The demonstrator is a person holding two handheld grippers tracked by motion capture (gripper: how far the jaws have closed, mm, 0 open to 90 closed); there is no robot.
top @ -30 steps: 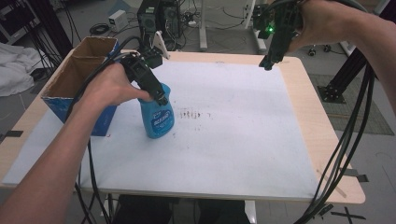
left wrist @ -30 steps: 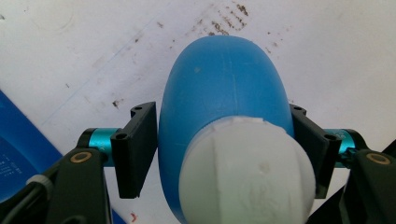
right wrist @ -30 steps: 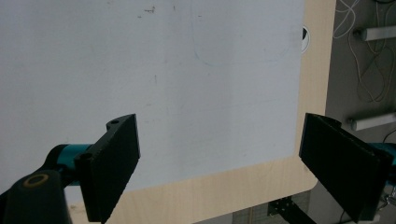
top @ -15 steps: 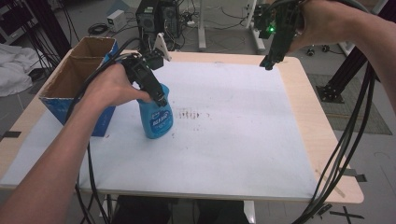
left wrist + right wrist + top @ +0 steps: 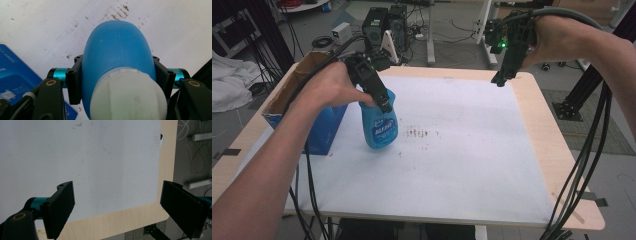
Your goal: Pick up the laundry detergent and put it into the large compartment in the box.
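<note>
A blue spray bottle (image 5: pixel 379 127) with a white cap (image 5: pixel 127 97) hangs slightly tilted over the left part of the white sheet (image 5: pixel 462 165), seemingly just off it. My left gripper (image 5: pixel 384 102) is shut on the bottle's neck from above. In the left gripper view both black jaws press the sides of the blue bottle (image 5: pixel 116 50), and my left gripper (image 5: pixel 116 82) looks down along it. My right gripper (image 5: pixel 500 80) is held high over the table's far right corner, open with nothing between its jaws; in its own view my right gripper (image 5: pixel 117 207) faces the sheet's edge.
Brown stains (image 5: pixel 422 133) mark the sheet just right of the bottle. An open blue cardboard box (image 5: pixel 319 130) stands at the table's left edge, close behind the left hand. Cables hang off the right side (image 5: pixel 582 165). Equipment stands beyond the far edge.
The left hand has risen a little with the bottle in its jaws. The right gripper has kept still.
</note>
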